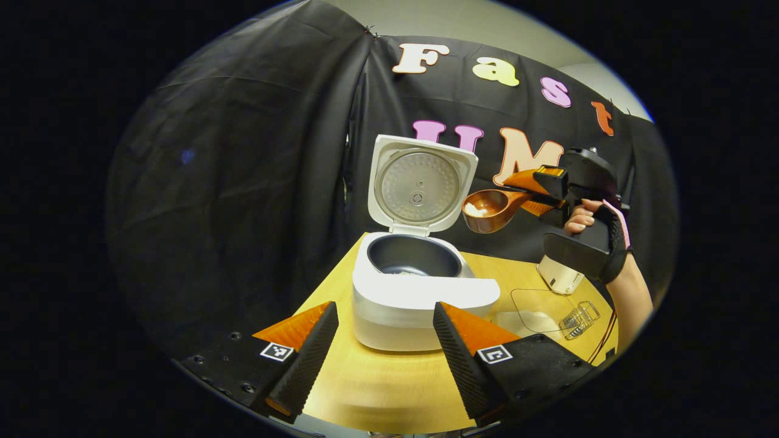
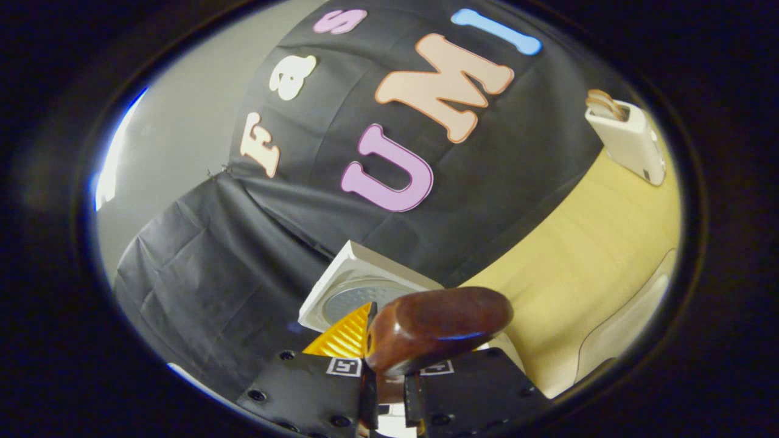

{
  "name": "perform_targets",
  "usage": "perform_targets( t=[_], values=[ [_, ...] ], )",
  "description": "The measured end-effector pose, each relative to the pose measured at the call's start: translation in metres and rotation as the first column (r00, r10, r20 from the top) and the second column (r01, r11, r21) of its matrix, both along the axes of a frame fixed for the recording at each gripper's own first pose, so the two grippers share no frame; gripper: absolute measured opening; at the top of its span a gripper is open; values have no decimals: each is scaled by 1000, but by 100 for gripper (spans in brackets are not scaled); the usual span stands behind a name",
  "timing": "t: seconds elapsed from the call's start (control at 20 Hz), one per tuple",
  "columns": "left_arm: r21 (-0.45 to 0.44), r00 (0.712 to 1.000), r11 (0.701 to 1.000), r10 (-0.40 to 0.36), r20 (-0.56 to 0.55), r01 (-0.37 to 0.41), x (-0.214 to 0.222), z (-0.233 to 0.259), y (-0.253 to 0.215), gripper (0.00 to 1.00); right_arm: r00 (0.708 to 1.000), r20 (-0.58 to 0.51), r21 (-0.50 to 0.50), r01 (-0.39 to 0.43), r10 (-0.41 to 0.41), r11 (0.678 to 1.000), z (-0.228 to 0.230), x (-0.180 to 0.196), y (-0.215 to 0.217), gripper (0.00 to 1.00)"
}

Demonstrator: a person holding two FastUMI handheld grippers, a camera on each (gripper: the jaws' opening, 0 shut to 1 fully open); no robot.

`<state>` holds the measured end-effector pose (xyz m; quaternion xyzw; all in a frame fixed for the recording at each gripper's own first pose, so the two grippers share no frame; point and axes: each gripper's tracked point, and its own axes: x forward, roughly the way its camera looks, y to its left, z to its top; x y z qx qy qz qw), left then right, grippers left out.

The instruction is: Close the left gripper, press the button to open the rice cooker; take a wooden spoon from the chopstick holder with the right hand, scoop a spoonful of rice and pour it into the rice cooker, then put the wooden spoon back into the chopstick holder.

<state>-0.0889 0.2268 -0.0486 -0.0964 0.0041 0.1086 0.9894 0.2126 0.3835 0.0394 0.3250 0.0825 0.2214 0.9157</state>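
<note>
Cooker (image 1: 420,292) stands lid-up just beyond the parted left fingers (image 1: 316,347); right fingers (image 1: 535,188) clamp a spoon (image 1: 490,210) of rice beside the lid, holder (image 1: 560,275) below.

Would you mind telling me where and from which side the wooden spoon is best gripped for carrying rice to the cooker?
Grip the wooden spoon on its handle, from the end away from the bowl, as the right gripper does now. The handle sticks out sideways while the bowl faces up holding rice, so this grip probably keeps it level beside the open rice cooker.
</note>
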Motion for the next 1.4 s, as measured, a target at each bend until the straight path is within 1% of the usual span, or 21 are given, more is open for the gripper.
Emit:
perform_targets(
  t=[0.1, 0.25, 0.35, 0.4, 0.45, 0.55, 0.7, 0.8, 0.85, 0.95, 1.0, 1.15, 1.2, 1.25, 1.3, 1.35, 1.4],
  values=[
    [11, 1000, 1000, -8, -2, 8, -1, 1, 8, 93, 999, 37, -95, 25, -22, 995, -3, 1, 15, 19],
    [24, 1000, 1000, -17, -3, 17, -3, 1, 21, 94, 993, 109, -228, 63, -39, 972, -5, -1, 38, 19],
    [34, 1000, 999, -18, -6, 19, -6, -2, 26, 93, 985, 167, -323, 93, -40, 942, -3, -2, 50, 19],
    [36, 1000, 999, -20, -8, 21, -8, -4, 28, 93, 979, 201, -380, 116, -41, 918, -4, -3, 54, 19],
    [36, 1000, 999, -22, -11, 22, -10, -6, 30, 93, 970, 238, -439, 143, -38, 887, -4, -4, 59, 19],
    [31, 1000, 999, -24, -17, 24, -11, -9, 34, 93, 952, 306, -544, 196, -24, 816, -5, -7, 69, 19],
    [19, 999, 999, -30, -20, 30, -12, -12, 35, 93, 927, 376, -642, 250, 13, 725, -12, -11, 84, 19],
    [22, 999, 999, -24, -24, 24, -12, -12, 37, 94, 902, 429, -693, 302, 38, 654, -13, -13, 91, 19],
    [25, 1000, 999, -19, -24, 20, -13, -13, 38, 94, 886, 460, -720, 337, 54, 607, -12, -14, 95, 19],
    [29, 1000, 1000, -11, -21, 11, -15, -13, 40, 94, 841, 531, -756, 418, 99, 503, -12, -20, 103, 19],
    [29, 1000, 1000, -7, -22, 8, -17, -14, 41, 93, 821, 557, -766, 451, 123, 457, -13, -23, 107, 19],
    [27, 1000, 1000, 1, -29, 0, -24, -17, 43, 94, 785, 586, -791, 498, 203, 355, -30, -28, 122, 19],
    [27, 999, 1000, 3, -33, -2, -25, -18, 43, 93, 773, 593, -794, 514, 225, 325, -32, -28, 123, 19],
    [28, 999, 1000, 5, -33, -4, -24, -18, 43, 93, 765, 597, -795, 524, 241, 305, -33, -29, 125, 19],
    [30, 999, 1000, 7, -33, -6, -24, -19, 45, 93, 762, 597, -797, 527, 250, 297, -36, -29, 126, 19],
    [34, 999, 999, 8, -33, -6, -26, -22, 47, 94, 764, 594, -798, 521, 251, 302, -38, -28, 126, 19],
    [37, 999, 999, 9, -33, -8, -26, -22, 47, 89, 770, 589, -799, 511, 244, 317, -39, -26, 124, 20]
  ],
)
